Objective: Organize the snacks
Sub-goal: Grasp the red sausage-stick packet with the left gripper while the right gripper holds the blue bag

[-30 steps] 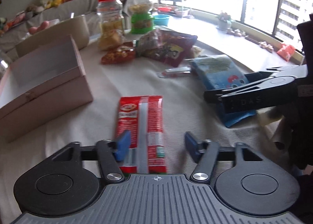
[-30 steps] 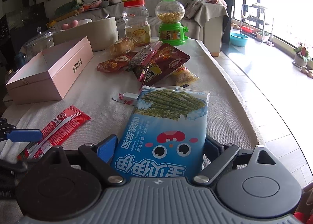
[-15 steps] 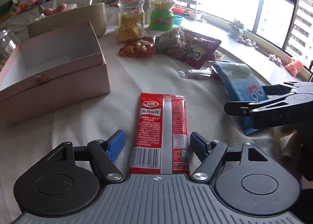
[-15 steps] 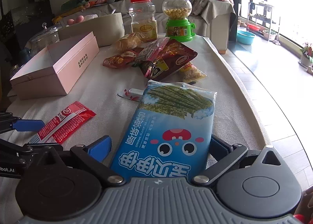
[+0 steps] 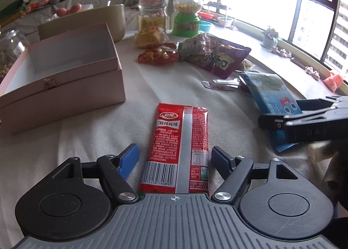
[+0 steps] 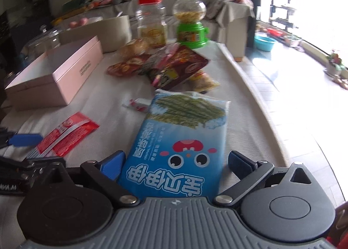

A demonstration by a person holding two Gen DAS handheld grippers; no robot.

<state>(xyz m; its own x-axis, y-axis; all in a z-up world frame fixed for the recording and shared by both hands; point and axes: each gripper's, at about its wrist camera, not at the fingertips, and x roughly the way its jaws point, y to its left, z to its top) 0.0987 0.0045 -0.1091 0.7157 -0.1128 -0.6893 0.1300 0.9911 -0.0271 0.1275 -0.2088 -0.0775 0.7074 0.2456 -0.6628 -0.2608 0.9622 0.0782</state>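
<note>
We are holding the left gripper [image 5: 174,157] low over the cloth-covered table [image 5: 87,131], its blue fingers [image 5: 128,160] standing apart on either side of the red snack packet [image 5: 180,140], which is lying flat with its barcode end nearest us; neither pad is pressing on the wrapper. Taking the pink box [image 5: 65,75] as our landmark, the red packet is lying in front of it and a little to the right, well clear of its wall. The box is sitting open, its white inside bare where we can see it. We are holding the right gripper [image 6: 176,162] spread wide around the near end of the blue seaweed snack bag [image 6: 180,140], and the bag is lying on the table between the fingers without being squeezed (the jaws have just been widening). That bag is lying far to the right of the pink box. Beyond the box's right end a heap of red snack bags [image 5: 195,53] is sitting, and behind the heap a red-lidded jar [image 5: 152,12] and a green candy dispenser [image 5: 187,14] are standing upright.
</note>
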